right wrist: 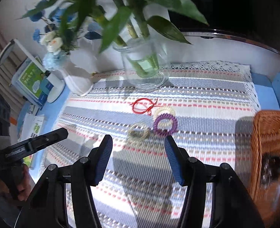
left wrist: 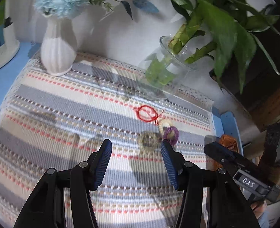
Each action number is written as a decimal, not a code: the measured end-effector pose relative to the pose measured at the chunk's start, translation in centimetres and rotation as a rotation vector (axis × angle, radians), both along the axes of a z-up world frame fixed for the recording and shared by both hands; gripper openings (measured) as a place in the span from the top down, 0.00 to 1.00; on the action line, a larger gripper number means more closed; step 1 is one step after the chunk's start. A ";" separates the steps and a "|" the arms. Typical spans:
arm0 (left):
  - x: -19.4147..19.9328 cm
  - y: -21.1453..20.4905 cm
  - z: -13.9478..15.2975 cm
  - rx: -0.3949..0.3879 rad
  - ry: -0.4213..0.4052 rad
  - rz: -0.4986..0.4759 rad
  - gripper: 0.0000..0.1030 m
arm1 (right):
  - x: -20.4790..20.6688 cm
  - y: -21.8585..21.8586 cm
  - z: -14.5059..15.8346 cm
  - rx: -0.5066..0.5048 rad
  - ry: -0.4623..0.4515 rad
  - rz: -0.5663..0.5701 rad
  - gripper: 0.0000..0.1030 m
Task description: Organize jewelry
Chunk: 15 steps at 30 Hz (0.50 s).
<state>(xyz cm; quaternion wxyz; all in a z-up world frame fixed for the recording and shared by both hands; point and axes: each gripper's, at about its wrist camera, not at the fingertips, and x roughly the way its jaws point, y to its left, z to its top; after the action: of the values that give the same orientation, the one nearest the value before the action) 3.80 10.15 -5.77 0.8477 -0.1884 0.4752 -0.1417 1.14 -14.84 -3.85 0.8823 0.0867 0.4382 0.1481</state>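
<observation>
Two grippers, left gripper and right gripper, hover with jaws apart and empty above a striped mat. Purple ring, red cord lie ahead. Right gripper's label reads "DAS".

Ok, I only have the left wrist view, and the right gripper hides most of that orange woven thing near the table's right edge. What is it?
Observer: A brown wicker basket, at the right end of the striped woven mat.
Operator: Anything in it?
Observer: Something dark and shiny lies inside, too blurred to name.
Operator: Is the right gripper carrying anything?
Observer: No. The right gripper is open, with nothing between its fingers.
</observation>
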 end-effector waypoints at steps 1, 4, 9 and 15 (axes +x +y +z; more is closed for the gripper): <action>0.9 -0.3 -0.6 -0.016 0.006 -0.006 0.46 | 0.7 -0.2 -0.3 -0.001 0.005 -0.004 0.42; 4.0 -2.4 -3.9 0.000 0.073 -0.053 0.46 | 3.0 -1.3 -2.2 -0.017 0.015 -0.035 0.42; 7.6 -5.8 -7.6 0.064 0.089 -0.129 0.48 | 6.1 -3.0 -5.8 -0.031 0.073 -0.091 0.42; 10.6 -7.8 -8.4 0.137 0.013 -0.137 0.48 | 7.5 -2.7 -8.3 -0.113 0.078 -0.087 0.49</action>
<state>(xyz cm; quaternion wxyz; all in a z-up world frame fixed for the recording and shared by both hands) 14.38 2.31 -14.19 0.8438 -0.0980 0.5009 -0.1655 8.66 -17.50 -12.15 0.8736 0.0612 0.4759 0.0810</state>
